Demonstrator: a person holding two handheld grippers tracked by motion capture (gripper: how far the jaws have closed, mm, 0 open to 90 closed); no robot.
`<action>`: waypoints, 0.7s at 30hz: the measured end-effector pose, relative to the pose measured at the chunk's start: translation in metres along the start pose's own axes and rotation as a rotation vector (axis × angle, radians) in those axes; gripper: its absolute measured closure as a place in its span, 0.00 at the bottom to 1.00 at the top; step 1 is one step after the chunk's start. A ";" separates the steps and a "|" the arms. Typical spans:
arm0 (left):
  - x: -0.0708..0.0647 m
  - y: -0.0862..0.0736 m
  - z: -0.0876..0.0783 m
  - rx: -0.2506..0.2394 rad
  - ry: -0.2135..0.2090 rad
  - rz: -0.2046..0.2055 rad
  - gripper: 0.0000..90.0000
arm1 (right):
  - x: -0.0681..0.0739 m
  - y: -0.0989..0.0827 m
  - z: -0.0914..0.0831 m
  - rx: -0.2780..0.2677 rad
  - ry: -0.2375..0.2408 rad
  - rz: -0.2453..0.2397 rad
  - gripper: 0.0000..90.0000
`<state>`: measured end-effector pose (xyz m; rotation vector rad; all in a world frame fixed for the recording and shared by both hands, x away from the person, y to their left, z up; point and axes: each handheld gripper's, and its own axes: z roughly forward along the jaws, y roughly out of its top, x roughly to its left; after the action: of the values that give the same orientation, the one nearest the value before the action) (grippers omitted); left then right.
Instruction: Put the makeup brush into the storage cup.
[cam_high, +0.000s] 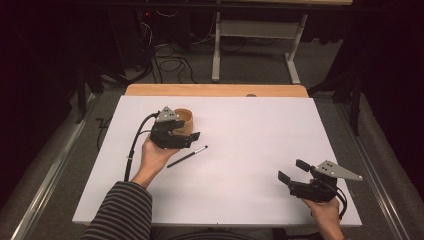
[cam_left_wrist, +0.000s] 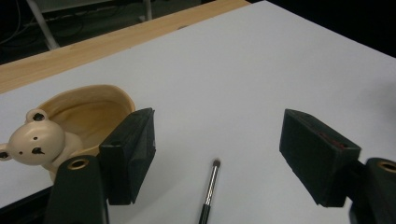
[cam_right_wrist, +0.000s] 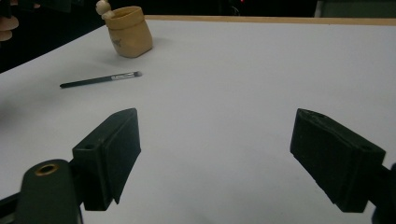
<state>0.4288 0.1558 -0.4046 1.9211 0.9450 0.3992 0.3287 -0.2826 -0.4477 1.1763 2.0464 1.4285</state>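
White table (cam_high: 240, 150), brush (cam_left_wrist: 208, 193) handle cut off.

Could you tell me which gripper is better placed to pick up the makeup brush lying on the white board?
The left gripper, most likely. It hovers open right over the makeup brush, beside the bear cup, with the brush lying between its fingers. The right gripper sits open at the board's near right corner, far away.

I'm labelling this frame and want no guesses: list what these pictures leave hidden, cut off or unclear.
- Bear cup: high view, the left gripper covers its near side.
- Brush: left gripper view, the bottom edge cuts off its handle.
- Cup's inside: right gripper view, camera too low to see whether it is empty.
- Brush band lettering: too small.
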 end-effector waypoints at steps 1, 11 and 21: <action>0.000 0.000 0.001 0.012 -0.001 0.005 0.31 | 0.000 0.000 0.000 0.000 0.000 -0.001 0.19; 0.002 0.005 0.004 0.097 0.005 0.036 0.30 | 0.001 0.000 0.000 0.002 0.000 -0.002 0.19; 0.004 0.010 0.007 0.187 0.024 0.054 0.27 | 0.001 0.000 0.001 0.004 0.001 -0.007 0.19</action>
<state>0.4404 0.1519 -0.3999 2.1190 0.9770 0.3771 0.3286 -0.2812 -0.4478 1.1691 2.0529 1.4229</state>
